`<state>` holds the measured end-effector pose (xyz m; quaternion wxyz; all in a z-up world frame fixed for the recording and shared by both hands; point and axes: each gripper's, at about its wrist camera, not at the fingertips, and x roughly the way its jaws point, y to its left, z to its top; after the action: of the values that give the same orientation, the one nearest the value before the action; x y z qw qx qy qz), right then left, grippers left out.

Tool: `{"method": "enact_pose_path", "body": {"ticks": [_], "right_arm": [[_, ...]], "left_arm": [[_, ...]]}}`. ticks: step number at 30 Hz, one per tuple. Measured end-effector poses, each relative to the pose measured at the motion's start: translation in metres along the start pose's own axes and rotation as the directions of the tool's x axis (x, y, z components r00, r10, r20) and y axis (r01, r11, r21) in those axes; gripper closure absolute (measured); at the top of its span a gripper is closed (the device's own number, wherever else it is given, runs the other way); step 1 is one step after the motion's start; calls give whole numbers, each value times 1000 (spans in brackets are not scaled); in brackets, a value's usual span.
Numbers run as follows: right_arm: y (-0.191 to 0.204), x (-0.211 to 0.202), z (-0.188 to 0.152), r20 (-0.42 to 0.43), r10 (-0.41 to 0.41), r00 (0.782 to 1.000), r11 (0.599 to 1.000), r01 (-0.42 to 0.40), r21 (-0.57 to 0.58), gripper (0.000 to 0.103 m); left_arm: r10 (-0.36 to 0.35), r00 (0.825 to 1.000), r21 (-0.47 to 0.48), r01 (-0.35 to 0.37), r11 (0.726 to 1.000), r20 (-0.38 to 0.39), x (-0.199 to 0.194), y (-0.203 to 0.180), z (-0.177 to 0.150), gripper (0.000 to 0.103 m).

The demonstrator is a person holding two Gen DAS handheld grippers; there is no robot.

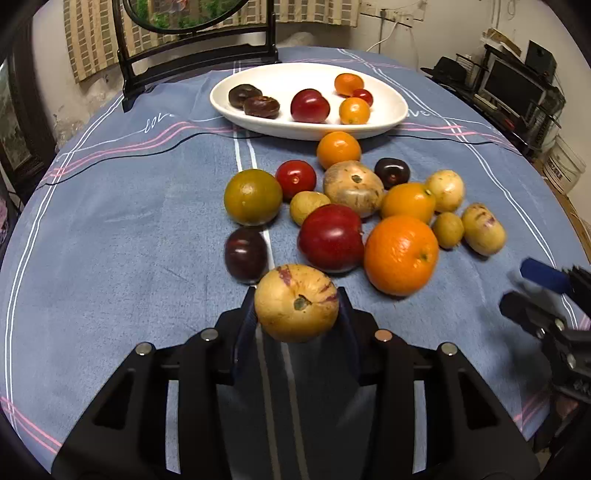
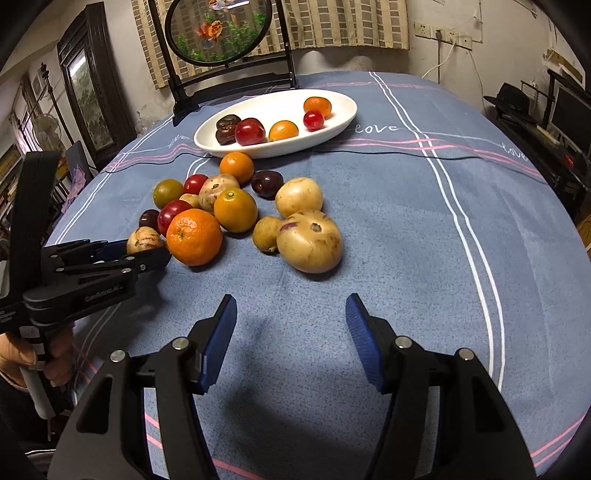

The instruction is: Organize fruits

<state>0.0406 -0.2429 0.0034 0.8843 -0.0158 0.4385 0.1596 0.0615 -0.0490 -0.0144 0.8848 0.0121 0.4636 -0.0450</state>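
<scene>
Blue striped cloth covers the surface [image 1: 110, 229], where a white oval ceramic dish [image 1: 391, 110] is set at twelve o'clock with six small fruits inside. Loose fruits are heaped just below it. A pale yellow, purple-streaked round melon [image 1: 296, 302] is clamped in the left claw [image 1: 297, 314]. The right claw [image 2: 291, 343] is held apart, at five o'clock from the heap.

- Bare blue cloth on the desk [image 2: 388, 229] lies wide to the right of the fruit cluster [image 2: 221, 210]; a gripper could pass there unhindered
- The cluster blocks the middle, its fruits touching or just beside each other
- The white dish [image 2: 343, 118] stands behind it, an orange [image 2: 236, 167] near its rim
- The framed round screen [image 2: 218, 29] closes the far edge
</scene>
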Motion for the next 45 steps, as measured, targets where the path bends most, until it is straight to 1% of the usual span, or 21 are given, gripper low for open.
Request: {"method": "enact_pose_path", "body": {"ticks": [2, 3, 6, 10, 12, 14, 17, 18, 19, 20, 21, 27, 32, 36, 41, 45], "right_arm": [[5, 4, 3, -6, -69, 998, 997, 69, -36, 41], [6, 7, 4, -9, -86, 996, 995, 85, -47, 41], [5, 18, 11, -42, -94, 995, 995, 92, -46, 41], [7, 30, 20, -66, -146, 987, 988, 142, -67, 41], [6, 31, 23, -67, -131, 989, 990, 126, -65, 41], [4, 34, 27, -70, -139, 988, 989, 135, -61, 41], [0, 40, 33, -82, -121, 989, 992, 118, -38, 41], [-1, 42, 34, -87, -119, 989, 993, 116, -35, 43], [-3, 45, 37, -93, -110, 990, 994, 108, -27, 50], [-3, 46, 38, -96, -92, 991, 996, 90, -20, 53], [-4, 46, 38, -98, -69, 993, 998, 68, -12, 59], [-8, 37, 33, -80, -64, 995, 998, 66, 24, 60], [-15, 17, 25, -47, -38, 998, 998, 39, 38, 60], [-18, -1, 26, -8, -31, 999, 999, 31, 34, 60], [-15, -18, 37, 37, -6, 999, 1000, 5, 14, 60], [-8, -20, 59, 69, 12, 998, 1000, -11, -17, 60]], "left_arm": [[-10, 1000, 6, 10, 1000, 16, -7, 0, -1, 61], [-17, 999, 4, 16, 1000, 28, -12, 2, -2, 61], [-25, 998, -5, 26, 1000, 51, -23, 6, -3, 61], [-21, 998, -14, 22, 1000, 58, -28, 12, -5, 61], [-22, 998, -19, 23, 1000, 56, -28, 15, -6, 61], [-22, 998, -22, 23, 999, 54, -28, 17, -7, 61], [-23, 998, -27, 24, 999, 51, -27, 20, -8, 61], [-23, 999, -29, 25, 999, 49, -26, 21, -8, 61], [-23, 999, -30, 24, 999, 47, -25, 21, -8, 61], [-23, 999, -31, 24, 999, 45, -24, 21, -8, 61], [-23, 999, -32, 25, 999, 42, -23, 22, -8, 61], [-19, 999, -36, 20, 999, 40, -23, 25, -9, 61], [-12, 999, -35, 14, 999, 45, -26, 29, -9, 61], [1, 998, -7, -1, 1000, 61, -33, 28, -3, 61], [2, 994, 28, -5, 1000, 107, -48, 26, 16, 61], [9, 990, 48, -16, 999, 144, -55, 24, 42, 61]]}}
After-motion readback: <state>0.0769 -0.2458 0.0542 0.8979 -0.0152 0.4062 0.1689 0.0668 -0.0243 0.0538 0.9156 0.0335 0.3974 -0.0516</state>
